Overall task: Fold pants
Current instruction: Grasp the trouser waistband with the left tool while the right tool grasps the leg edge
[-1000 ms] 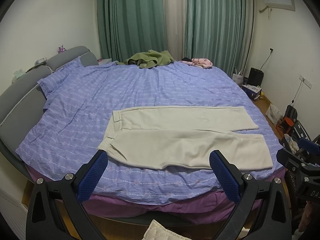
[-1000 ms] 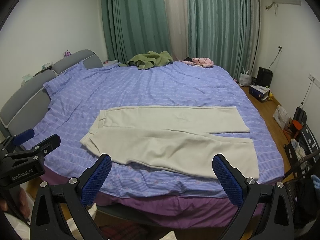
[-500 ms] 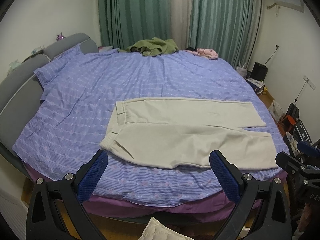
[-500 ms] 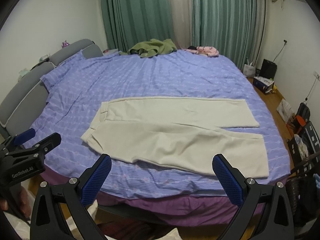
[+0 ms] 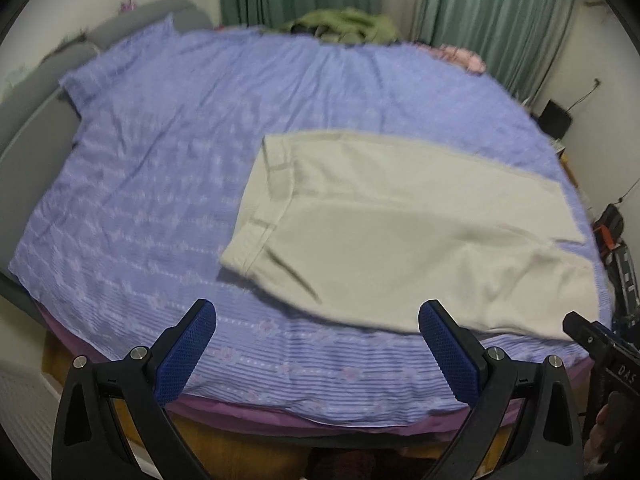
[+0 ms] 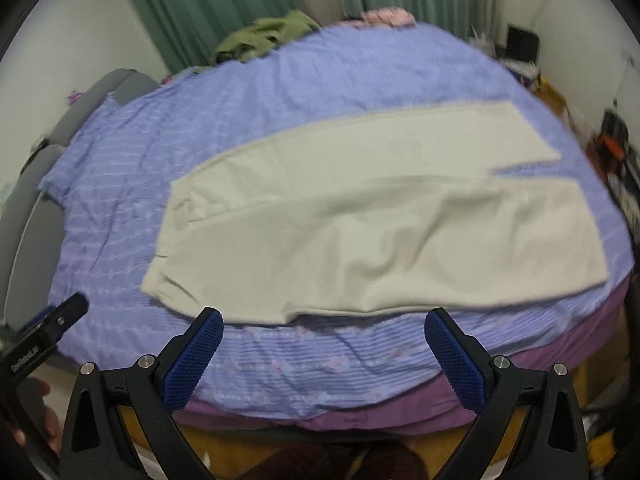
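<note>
Pants [image 5: 400, 232] flat on bedspread [image 5: 160, 184]

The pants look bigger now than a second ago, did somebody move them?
No. Both grippers, left and right, moved closer to the bed and tipped down, so the pants fill more of each view. The pants lie flat as before, untouched. Both grippers stayed open and empty.

One pants [image 5: 400, 232], two grippers [image 5: 316, 344]
</note>
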`<state>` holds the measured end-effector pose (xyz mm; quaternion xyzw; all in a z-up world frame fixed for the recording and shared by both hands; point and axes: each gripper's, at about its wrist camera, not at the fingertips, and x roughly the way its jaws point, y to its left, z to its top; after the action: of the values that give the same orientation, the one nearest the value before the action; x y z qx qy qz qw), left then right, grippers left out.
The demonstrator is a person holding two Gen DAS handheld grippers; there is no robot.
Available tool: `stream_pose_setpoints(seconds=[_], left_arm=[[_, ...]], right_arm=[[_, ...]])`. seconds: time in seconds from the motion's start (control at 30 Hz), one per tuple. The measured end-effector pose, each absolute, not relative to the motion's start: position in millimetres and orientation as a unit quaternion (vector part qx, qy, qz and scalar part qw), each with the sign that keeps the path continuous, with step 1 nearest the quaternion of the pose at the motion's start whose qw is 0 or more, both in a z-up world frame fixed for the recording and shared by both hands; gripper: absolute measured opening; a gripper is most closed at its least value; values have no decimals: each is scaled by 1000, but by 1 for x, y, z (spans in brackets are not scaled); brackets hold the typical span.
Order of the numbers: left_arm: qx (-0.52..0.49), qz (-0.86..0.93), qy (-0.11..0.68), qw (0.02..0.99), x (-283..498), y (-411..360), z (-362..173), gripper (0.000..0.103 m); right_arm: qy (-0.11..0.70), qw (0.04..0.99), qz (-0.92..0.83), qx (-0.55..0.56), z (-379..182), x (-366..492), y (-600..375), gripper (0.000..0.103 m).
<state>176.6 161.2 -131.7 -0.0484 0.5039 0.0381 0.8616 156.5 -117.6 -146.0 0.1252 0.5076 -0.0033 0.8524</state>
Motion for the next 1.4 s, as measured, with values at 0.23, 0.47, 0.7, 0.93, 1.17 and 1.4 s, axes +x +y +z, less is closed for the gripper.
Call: stream_pose_setpoints(seconds=[0.23,0.47,0.7,0.93,1.17,1.4], left_arm=[[-50,49,551,831,219,186,-216,102],[-89,60,593,798,245,201,-277,102],[-147,65,613,773,263,222,-319,99],[-227,50,629,741,280,233,-352,81],[-266,24,606,750,279,233,-331,15],[-226,16,582,781,269,223,-277,9]], right_arm=[[559,804,-36,201,-240,189,-123,101],[590,770,-29,242,-297,210,-109,92],[609,741,-8,283,-337,227,-97,78],[613,746,5,260,-348,246,-86,49],[618,755,22,219,-328,255,-86,25],[598,780,65,176,-269,248,-88,18]])
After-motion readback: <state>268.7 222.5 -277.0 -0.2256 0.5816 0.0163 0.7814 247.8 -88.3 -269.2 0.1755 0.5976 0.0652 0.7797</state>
